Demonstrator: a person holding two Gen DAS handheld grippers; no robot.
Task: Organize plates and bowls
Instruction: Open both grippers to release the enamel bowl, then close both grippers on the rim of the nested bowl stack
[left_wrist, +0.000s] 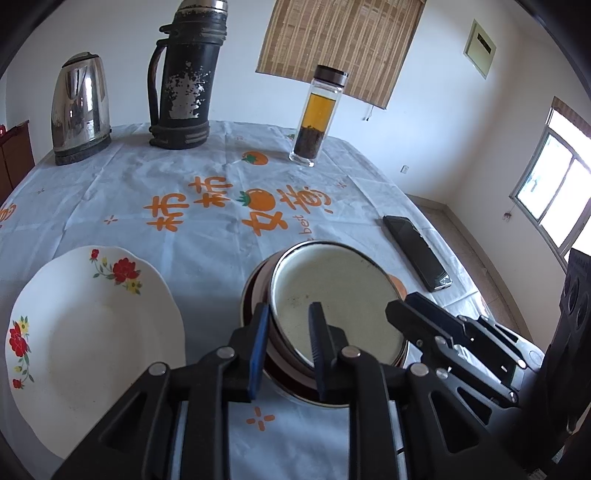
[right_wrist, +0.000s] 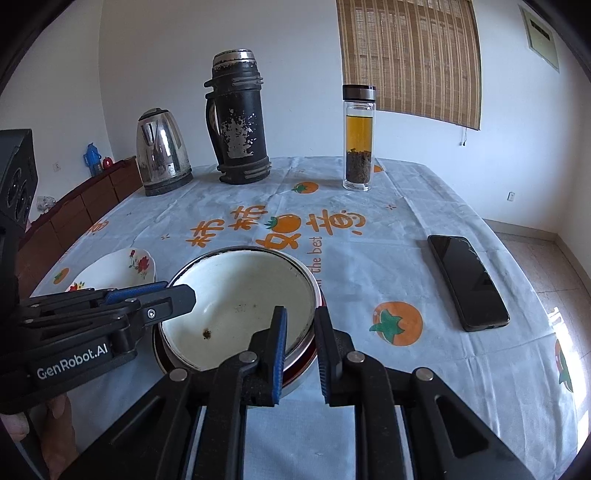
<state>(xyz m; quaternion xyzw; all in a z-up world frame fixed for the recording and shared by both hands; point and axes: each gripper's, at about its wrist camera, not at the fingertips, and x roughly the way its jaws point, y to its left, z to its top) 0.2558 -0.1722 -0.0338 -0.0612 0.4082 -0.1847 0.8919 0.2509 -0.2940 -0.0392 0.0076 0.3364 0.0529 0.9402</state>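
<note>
Left wrist view: we straddle the white bowl's (left_wrist: 332, 302) rim, nested in a red bowl (left_wrist: 255, 291) near the table's front edge, with the left gripper (left_wrist: 288, 343) and right gripper (right_wrist: 299, 347), jaws slightly parted, not clamping. The flowered plate (left_wrist: 92, 325) beside it remains unstacked.

Left hand-held gripper (left_wrist: 290, 328) and right hand-held gripper (right_wrist: 301, 338) angled down, jaws slightly parted

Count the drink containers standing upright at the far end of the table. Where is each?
3. The steel kettle is farthest left, the black flask stands beside it in the middle, and the glass tea bottle is apart to the right. None seems hidden.
</note>
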